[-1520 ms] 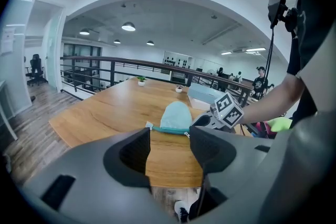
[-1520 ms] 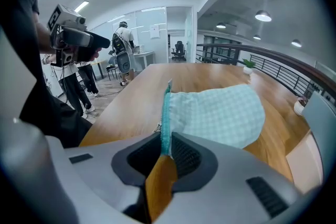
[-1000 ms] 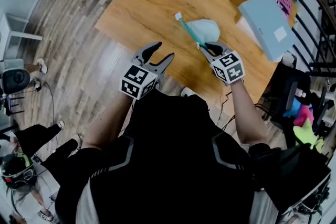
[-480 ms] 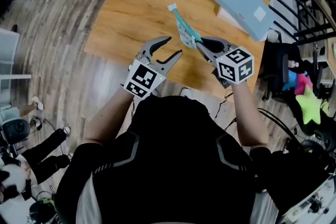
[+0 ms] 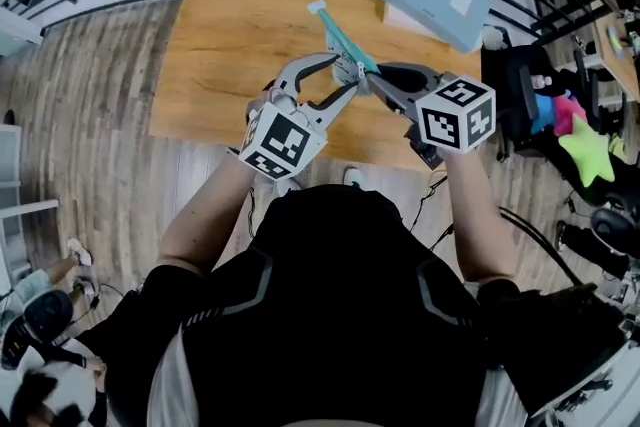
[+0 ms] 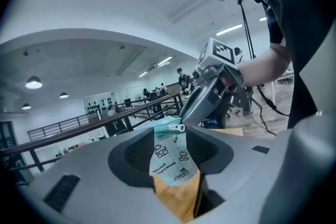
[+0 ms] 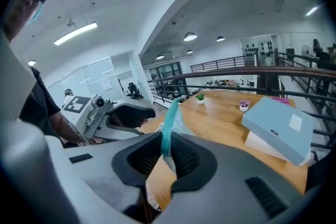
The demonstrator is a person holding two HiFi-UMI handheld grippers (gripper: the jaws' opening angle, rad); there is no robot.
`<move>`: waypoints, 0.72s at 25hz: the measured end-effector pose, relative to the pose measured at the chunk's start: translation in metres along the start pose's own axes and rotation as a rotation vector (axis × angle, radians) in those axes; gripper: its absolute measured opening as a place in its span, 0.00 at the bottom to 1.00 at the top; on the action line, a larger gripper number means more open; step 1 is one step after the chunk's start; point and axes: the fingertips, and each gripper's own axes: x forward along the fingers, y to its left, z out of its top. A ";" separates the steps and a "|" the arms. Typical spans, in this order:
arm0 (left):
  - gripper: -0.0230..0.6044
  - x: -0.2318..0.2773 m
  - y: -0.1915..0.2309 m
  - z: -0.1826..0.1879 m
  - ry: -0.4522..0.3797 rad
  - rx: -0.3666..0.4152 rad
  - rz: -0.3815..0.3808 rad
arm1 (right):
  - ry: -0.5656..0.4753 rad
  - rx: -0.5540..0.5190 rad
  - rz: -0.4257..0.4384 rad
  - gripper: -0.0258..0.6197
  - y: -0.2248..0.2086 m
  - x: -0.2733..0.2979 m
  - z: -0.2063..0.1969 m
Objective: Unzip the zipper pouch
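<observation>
Head view — our right tongs [image 5: 372, 75] pinch the zipper pouch [image 5: 340, 37], our left tongs [image 5: 343, 75], just closing, straddle it unclamped.

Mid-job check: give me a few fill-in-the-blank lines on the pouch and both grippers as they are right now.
1. The right gripper is shut on the pouch's teal ____ edge.
2. The left gripper, jaws just closing but apart, has the ____ between them.
3. The pouch is held ____ the wooden table, not lying on it.
Missing words: zipper; pouch; above
</observation>
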 end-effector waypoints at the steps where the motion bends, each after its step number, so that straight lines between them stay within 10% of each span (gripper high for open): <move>1: 0.37 0.003 -0.002 0.001 0.002 0.034 -0.015 | -0.006 0.019 -0.002 0.14 0.001 -0.002 0.002; 13: 0.28 0.021 -0.009 0.018 -0.025 0.213 -0.082 | -0.011 0.056 -0.005 0.14 0.001 -0.017 0.013; 18: 0.22 0.022 -0.003 0.029 -0.054 0.141 -0.070 | 0.001 0.042 0.017 0.14 -0.004 -0.019 0.015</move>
